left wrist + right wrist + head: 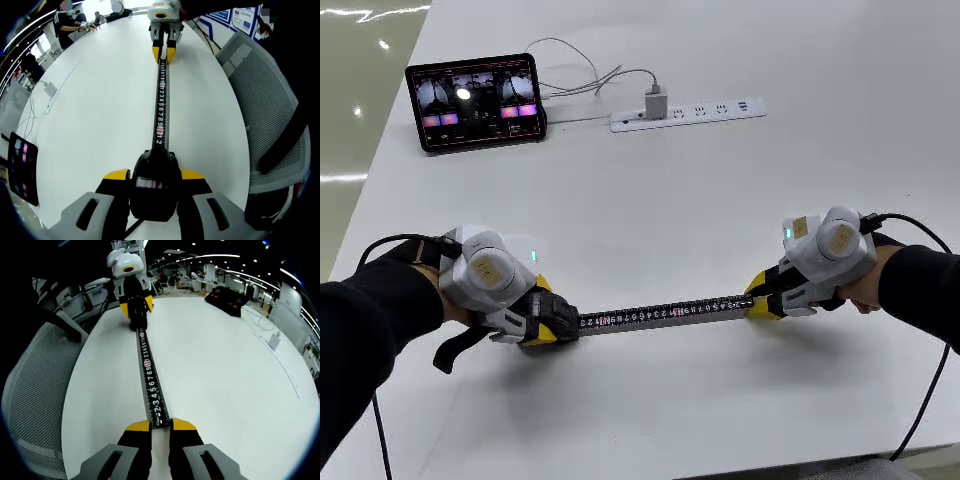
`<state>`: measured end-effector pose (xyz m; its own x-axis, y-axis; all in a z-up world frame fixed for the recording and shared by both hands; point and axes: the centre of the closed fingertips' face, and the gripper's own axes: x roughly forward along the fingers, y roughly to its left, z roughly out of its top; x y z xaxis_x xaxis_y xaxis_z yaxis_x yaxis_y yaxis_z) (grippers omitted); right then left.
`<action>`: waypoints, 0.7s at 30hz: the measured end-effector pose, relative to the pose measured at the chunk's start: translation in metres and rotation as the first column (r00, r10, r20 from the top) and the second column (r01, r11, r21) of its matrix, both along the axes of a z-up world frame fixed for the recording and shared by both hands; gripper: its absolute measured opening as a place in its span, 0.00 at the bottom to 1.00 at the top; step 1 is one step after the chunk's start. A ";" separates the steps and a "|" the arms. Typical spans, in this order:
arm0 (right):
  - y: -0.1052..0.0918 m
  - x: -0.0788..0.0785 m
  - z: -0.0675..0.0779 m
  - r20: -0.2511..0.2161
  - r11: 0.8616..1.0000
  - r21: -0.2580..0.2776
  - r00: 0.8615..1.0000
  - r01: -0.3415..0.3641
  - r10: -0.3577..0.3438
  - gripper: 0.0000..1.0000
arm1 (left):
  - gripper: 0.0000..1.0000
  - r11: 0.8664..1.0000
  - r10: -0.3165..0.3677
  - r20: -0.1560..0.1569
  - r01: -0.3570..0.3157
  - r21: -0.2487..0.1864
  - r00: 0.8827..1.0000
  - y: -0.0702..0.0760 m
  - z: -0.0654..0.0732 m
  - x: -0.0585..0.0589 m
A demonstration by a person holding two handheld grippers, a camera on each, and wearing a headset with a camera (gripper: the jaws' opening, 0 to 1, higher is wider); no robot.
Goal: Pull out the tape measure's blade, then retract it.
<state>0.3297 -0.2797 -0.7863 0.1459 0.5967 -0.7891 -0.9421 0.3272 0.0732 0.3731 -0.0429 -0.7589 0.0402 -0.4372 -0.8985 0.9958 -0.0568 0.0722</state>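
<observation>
Out and stretched straight across the white table (720, 170): the tape measure's blade (665, 313), black with pale numerals, lying flat on the surface. At one end, the black case (152, 192), clamped between the yellow-tipped jaws of the left gripper (548, 315), set just as wide as the case and pressing on both its sides. At the other end, pinched by the right gripper (762, 296), jaws drawn in narrow on the blade's tip. Both grippers down low at the tabletop, well apart, facing each other along the blade. Behind each, a hand in a dark sleeve and a black cable trailing off. Further back on the table, toward the far left, a tablet (475, 102) with a lit screen. To its right, a white power strip (688, 113) with a white charger (655, 102) plugged in and thin cables looped between charger and tablet. Beside the table's near edge, seen from both gripper views, a grey mesh chair (260, 100).
</observation>
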 end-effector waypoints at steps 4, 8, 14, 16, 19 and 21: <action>0.000 0.000 0.000 0.002 1.000 -0.001 1.000 0.001 -0.001 0.08 | 0.30 1.000 0.001 0.000 -0.001 0.000 1.000 0.000 0.001 -0.001; 0.000 0.000 0.000 0.003 1.000 -0.003 1.000 -0.002 0.002 0.08 | 0.30 1.000 0.000 -0.001 0.000 -0.001 1.000 0.000 0.001 -0.001; -0.002 0.000 0.001 0.001 1.000 -0.001 1.000 0.005 -0.005 0.08 | 0.30 1.000 0.002 -0.001 -0.002 -0.003 1.000 -0.001 0.002 -0.001; -0.003 0.000 0.001 0.001 1.000 -0.001 1.000 0.005 -0.005 0.08 | 0.30 1.000 0.001 -0.002 -0.001 -0.003 1.000 -0.001 0.002 -0.001; -0.003 0.000 0.001 0.000 1.000 -0.003 1.000 0.005 -0.005 0.08 | 0.30 1.000 0.001 0.000 -0.001 -0.002 1.000 0.000 0.002 -0.001; -0.006 0.001 0.000 -0.002 1.000 0.002 1.000 0.014 -0.014 0.08 | 0.30 1.000 0.003 0.001 -0.003 -0.004 1.000 0.000 0.002 -0.001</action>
<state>0.3303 -0.2861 -0.7865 0.1529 0.5966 -0.7878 -0.9373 0.3401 0.0756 0.3717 -0.0433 -0.7564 0.0427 -0.4408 -0.8966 0.9958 -0.0536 0.0737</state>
